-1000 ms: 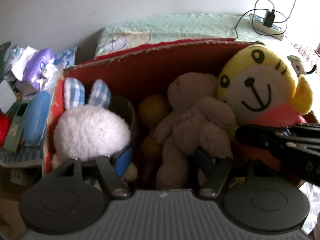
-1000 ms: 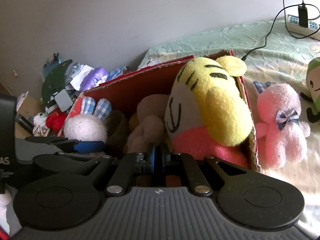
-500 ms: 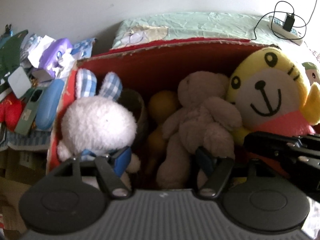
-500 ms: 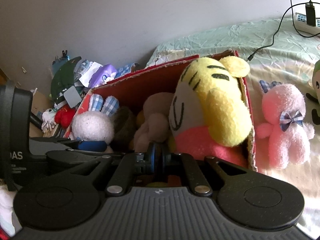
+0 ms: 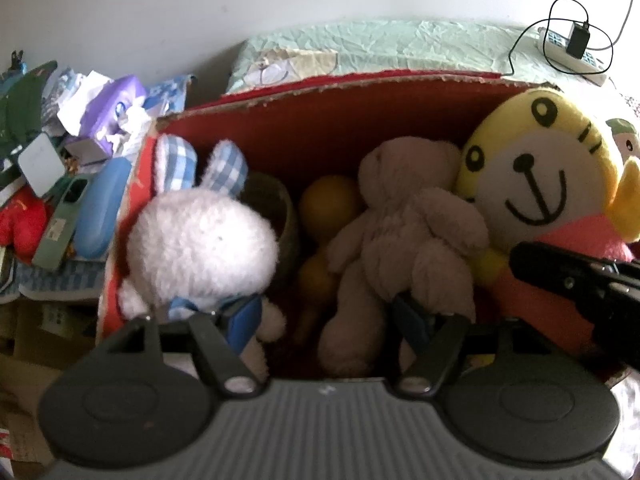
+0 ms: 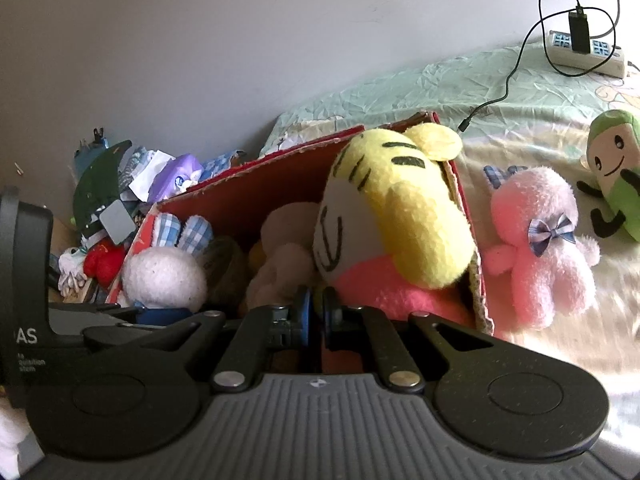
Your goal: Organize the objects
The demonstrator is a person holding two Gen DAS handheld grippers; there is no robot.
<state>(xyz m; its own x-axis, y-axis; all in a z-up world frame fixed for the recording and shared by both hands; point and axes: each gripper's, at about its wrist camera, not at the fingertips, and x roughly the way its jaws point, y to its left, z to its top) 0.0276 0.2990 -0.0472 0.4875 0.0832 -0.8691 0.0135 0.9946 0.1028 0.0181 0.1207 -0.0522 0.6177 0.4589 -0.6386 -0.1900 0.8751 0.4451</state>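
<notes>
A red cardboard box [image 5: 320, 128] on the bed holds a white bunny with blue-check ears [image 5: 200, 240], a beige teddy bear [image 5: 404, 232], a yellow toy [image 5: 324, 204] and a yellow tiger plush [image 5: 532, 184]. My left gripper [image 5: 326, 320] is open at the box's near edge, empty, its fingers beside the bunny and the bear. My right gripper [image 6: 314, 312] is shut and empty, low in front of the tiger plush [image 6: 396, 216]. A pink bunny [image 6: 536, 240] and a green plush [image 6: 616, 168] lie on the bed outside the box [image 6: 256, 188].
A pile of clutter [image 5: 72, 160] with tissues, a blue case and a red toy lies left of the box. A power strip with a cable [image 6: 584, 48] rests on the green sheet by the wall. The right gripper's body [image 5: 580, 280] shows at the right of the left wrist view.
Both grippers have drawn back a little from the box, so more of the clutter and bed shows. The toys have not moved.
</notes>
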